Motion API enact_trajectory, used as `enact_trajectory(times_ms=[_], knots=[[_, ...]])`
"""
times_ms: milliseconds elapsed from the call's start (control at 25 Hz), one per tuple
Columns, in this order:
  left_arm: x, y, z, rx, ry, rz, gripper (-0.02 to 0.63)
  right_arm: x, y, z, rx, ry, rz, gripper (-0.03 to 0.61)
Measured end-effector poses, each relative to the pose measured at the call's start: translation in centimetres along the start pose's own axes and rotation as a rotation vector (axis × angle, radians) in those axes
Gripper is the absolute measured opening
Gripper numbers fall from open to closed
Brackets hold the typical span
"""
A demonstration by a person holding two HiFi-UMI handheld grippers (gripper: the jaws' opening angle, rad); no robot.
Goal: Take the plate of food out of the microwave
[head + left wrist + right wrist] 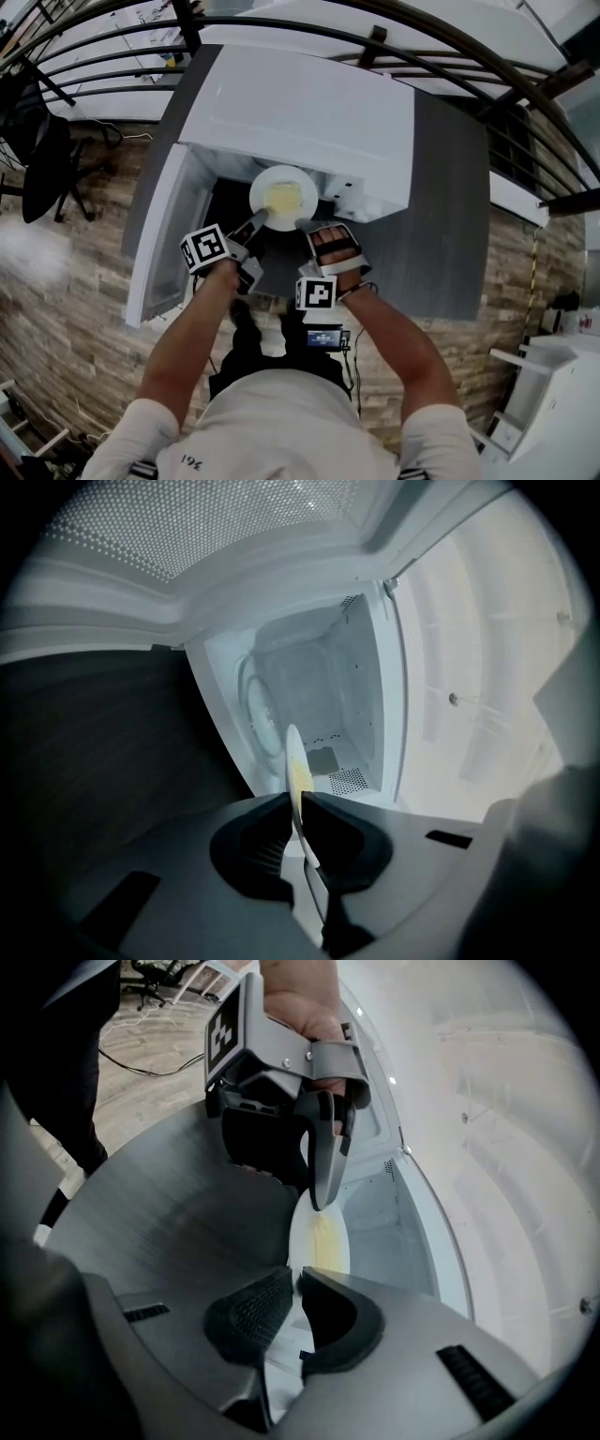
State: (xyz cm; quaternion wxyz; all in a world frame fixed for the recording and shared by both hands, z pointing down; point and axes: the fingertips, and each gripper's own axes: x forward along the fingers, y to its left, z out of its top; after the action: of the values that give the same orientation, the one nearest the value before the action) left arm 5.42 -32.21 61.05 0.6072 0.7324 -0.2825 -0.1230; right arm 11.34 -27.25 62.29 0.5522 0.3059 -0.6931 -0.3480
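Note:
A white plate (283, 194) with yellow food hangs at the mouth of the open white microwave (309, 112), in front of its top edge. My left gripper (262, 217) is shut on the plate's near-left rim and my right gripper (302, 225) on its near-right rim. In the left gripper view the plate (294, 761) shows edge-on, with the left gripper (292, 803) clamped on it and the empty cavity (328, 696) behind. The right gripper view shows the plate (323, 1241) pinched in the right gripper (295, 1283), and the left gripper (321, 1206) on its far rim.
The microwave door (164, 244) stands swung open at the left, close to my left hand. The microwave sits on a dark grey table (450, 234). A black office chair (42, 159) stands at the far left and a white cabinet (562, 394) at the lower right.

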Motion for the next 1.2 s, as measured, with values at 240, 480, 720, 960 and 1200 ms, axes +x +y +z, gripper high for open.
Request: enact_trajectory(times_ms=[240,480,720,960,1200], knots=[[-1.4,-2.2,-1.7,0.011,0.007,-0.011,0.020,-3.2,-0.6,0.4,0.010,-0.005,-0.034,0.031],[-2.8,-3.9,-2.9,0.013,0.015,-0.016,0.021,-5.5,-0.7,1.0,0.018,-0.009,-0.043,0.031],[-4.1,-5.3,-3.8,0.059,0.020,-0.041,0.021,-7.7,-0.6,1.8,0.021,-0.023,-0.044,0.031],[-5.4,-7.7,-5.0,0.019,0.037,-0.071,0.021,-10.3,-1.0,2.6,0.018,-0.031,-0.051,0.031],[-6.1,-10.6,-6.3,-0.014,0.092,-0.112,0.021,-13.3,-2.1,3.0,0.033,-0.029,-0.078,0.030]])
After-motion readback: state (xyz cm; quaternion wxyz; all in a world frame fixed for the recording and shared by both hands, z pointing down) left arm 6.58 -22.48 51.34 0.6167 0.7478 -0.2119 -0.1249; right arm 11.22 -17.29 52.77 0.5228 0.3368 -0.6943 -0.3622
